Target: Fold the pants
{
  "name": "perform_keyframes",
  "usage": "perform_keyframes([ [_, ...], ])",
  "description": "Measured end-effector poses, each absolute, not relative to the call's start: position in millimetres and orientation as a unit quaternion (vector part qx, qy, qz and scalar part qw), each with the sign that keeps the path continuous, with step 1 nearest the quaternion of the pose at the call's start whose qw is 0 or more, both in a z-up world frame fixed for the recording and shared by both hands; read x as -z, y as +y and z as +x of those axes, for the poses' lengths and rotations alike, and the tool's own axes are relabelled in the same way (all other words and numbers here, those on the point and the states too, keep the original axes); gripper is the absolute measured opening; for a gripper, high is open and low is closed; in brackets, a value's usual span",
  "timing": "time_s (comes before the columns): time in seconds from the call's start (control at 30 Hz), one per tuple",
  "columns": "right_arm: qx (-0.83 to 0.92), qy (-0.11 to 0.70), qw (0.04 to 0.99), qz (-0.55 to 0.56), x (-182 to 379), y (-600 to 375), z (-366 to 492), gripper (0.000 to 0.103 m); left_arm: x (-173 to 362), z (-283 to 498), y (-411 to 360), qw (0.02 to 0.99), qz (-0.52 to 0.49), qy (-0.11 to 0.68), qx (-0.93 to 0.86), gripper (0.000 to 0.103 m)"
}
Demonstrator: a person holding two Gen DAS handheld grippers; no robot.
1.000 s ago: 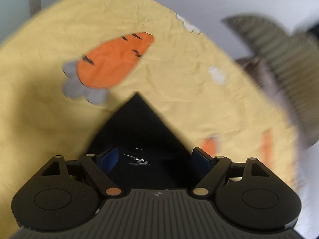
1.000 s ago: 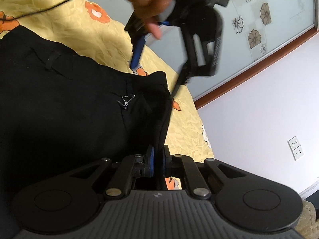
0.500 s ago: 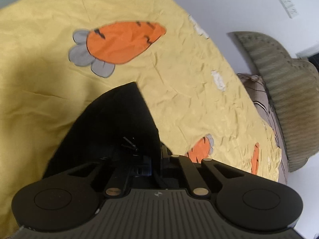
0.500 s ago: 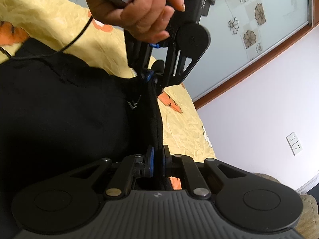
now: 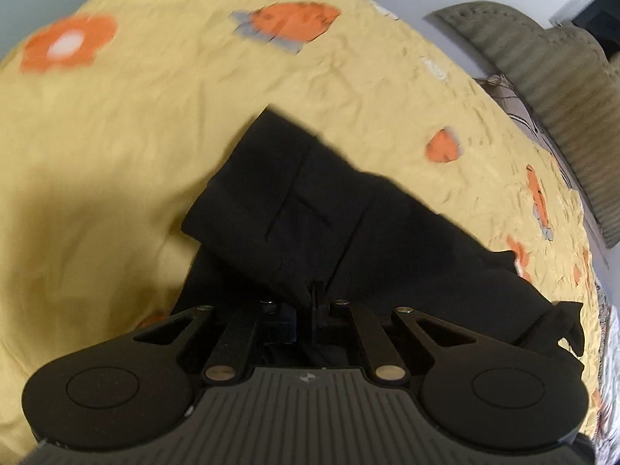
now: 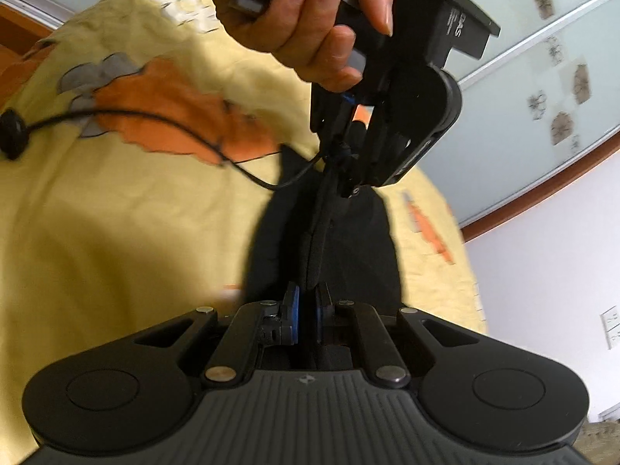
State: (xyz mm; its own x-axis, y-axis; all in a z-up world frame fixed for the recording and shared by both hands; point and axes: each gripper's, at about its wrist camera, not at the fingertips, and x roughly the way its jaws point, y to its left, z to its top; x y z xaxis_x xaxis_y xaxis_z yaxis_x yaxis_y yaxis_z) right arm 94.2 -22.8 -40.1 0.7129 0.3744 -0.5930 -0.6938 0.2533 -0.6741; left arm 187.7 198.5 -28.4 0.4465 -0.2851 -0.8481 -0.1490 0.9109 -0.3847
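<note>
The black pants hang lifted over the yellow bed sheet. My left gripper is shut on the pants' top edge, and the cloth drapes away ahead and to the right. In the right wrist view my right gripper is shut on another part of the same edge of the pants. The cloth runs taut from it up to the left gripper, held by a hand a short way ahead.
The sheet has orange carrot and flower prints. An olive ribbed headboard stands at the bed's far right. A black cable trails over the sheet. Glass sliding doors and a white wall with a socket lie beyond the bed.
My left gripper closed on the pants' edge and both grippers lifted the pants off the sheet. The cloth now hangs stretched between them, with more sheet showing beneath.
</note>
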Motion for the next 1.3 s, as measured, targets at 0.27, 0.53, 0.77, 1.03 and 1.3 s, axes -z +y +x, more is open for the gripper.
perform_keyframes([
  [0.27,-0.325,0.182,0.8,-0.471,55,-14,108,0.008,22,163,196,0.844,-0.178,0.505,0.021,0.024],
  [0.53,-0.259,0.173,0.874,-0.372,32,-60,62,0.009,-14,124,198,0.889,-0.117,0.432,-0.095,0.062],
  [0.77,-0.154,0.309,0.927,-0.147,5,-216,3,0.01,-46,92,120,0.925,0.037,0.373,0.057,0.085],
  [1.03,-0.032,0.306,0.95,-0.059,-1,-317,81,0.027,-10,97,-17,0.862,0.198,0.336,0.325,0.088],
  [1.3,0.047,0.307,0.95,-0.03,7,-378,158,0.061,33,114,-52,0.839,0.281,0.321,0.338,0.086],
])
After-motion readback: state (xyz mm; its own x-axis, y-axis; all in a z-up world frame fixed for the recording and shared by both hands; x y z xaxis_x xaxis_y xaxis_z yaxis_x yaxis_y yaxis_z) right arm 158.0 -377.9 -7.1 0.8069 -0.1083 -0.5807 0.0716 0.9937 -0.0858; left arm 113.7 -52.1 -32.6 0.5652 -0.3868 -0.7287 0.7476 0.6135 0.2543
